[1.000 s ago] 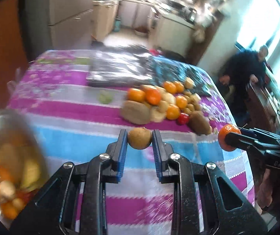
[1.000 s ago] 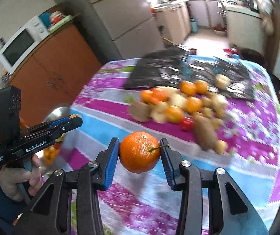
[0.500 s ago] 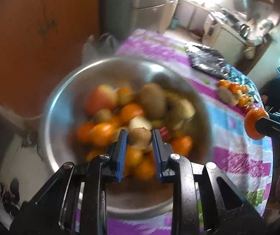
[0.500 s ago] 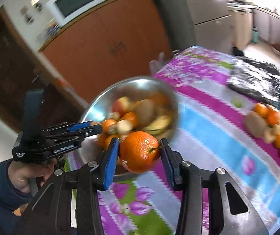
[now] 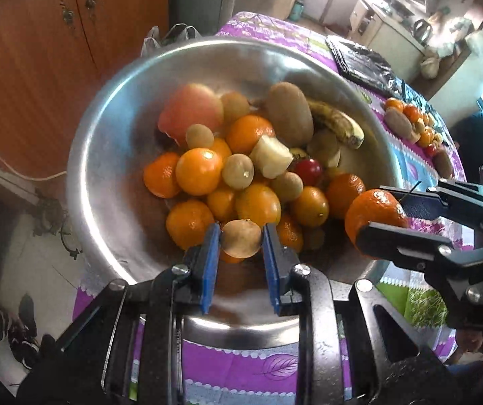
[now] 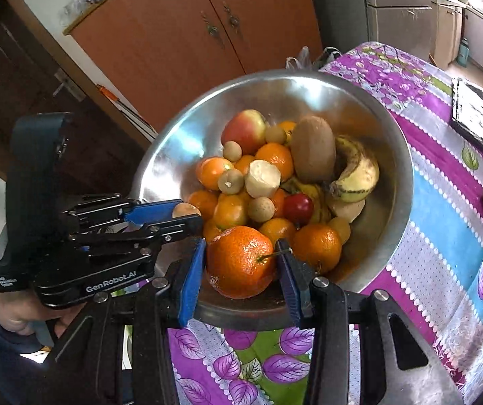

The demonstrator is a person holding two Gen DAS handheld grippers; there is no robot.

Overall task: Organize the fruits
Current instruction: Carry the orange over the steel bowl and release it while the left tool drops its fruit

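Nearest the left wrist lens: left claw (image 5: 240, 241), clamped on a small brown longan-like fruit (image 5: 240, 239), poised over the near rim of the steel bowl (image 5: 106, 141). Just to its right: right claw (image 6: 241, 261), clamped on a stemmed mandarin (image 6: 239, 261) (stem resting against one blue pad), likewise held above the bowl's near edge. Neither fruit released yet.

Middle ground, inside the bowl: a heap already gathered, with mandarins, small brown round fruits, a red cherry tomato (image 6: 298, 208), a pale peeled chunk (image 6: 262, 178), a kiwi (image 6: 313, 148), a spotted banana (image 6: 356, 175) and an apple (image 6: 246, 130) at the far side. Bowl well filled, set on the purple-and-blue patterned cloth of the tabletop (image 6: 444, 222).

Farther along the tabletop: a remaining cluster of loose fruit (image 5: 417, 128) (mandarins, kiwis, something small and red), well apart from the bowl, beside a dark foil-covered tray (image 5: 363, 64).

Judged progress: most of the sorting apparently done; two pieces about to be dropped, the far cluster still to be fetched.
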